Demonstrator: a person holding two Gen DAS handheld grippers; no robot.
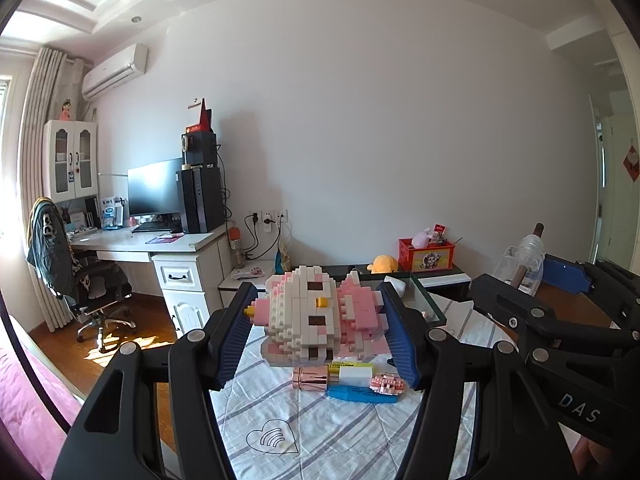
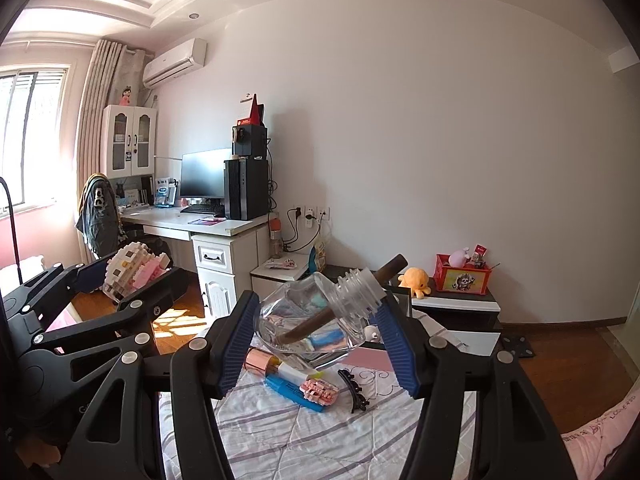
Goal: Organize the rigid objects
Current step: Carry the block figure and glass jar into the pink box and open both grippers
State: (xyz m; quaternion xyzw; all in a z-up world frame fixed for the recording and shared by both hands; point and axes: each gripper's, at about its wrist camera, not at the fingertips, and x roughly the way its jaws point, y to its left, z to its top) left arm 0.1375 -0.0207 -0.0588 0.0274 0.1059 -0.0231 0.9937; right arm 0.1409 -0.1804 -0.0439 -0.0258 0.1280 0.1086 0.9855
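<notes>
A pink and white brick-built figure (image 1: 320,316) hangs above the bed, and my left gripper (image 1: 318,292) is shut on it, a blue pad against each side. In the right wrist view the same figure (image 2: 132,270) shows at the left in the left gripper (image 2: 128,280). My right gripper (image 2: 320,300) is shut on a clear glass bottle (image 2: 312,320) that lies tilted with a brown stick (image 2: 394,266) through its neck. The bottle (image 1: 524,264) also appears at the right of the left wrist view. Both grippers are held side by side over the striped bedspread (image 1: 280,412).
On the bedspread lie a rose-gold tube (image 1: 310,378), a yellow marker (image 1: 352,374), a blue marker (image 1: 360,394), a small pink brick piece (image 1: 386,384) and a black hair clip (image 2: 354,390). A glass-walled box (image 1: 420,300) stands behind. Beyond are a desk (image 1: 160,240), a nightstand and a red box (image 2: 460,278).
</notes>
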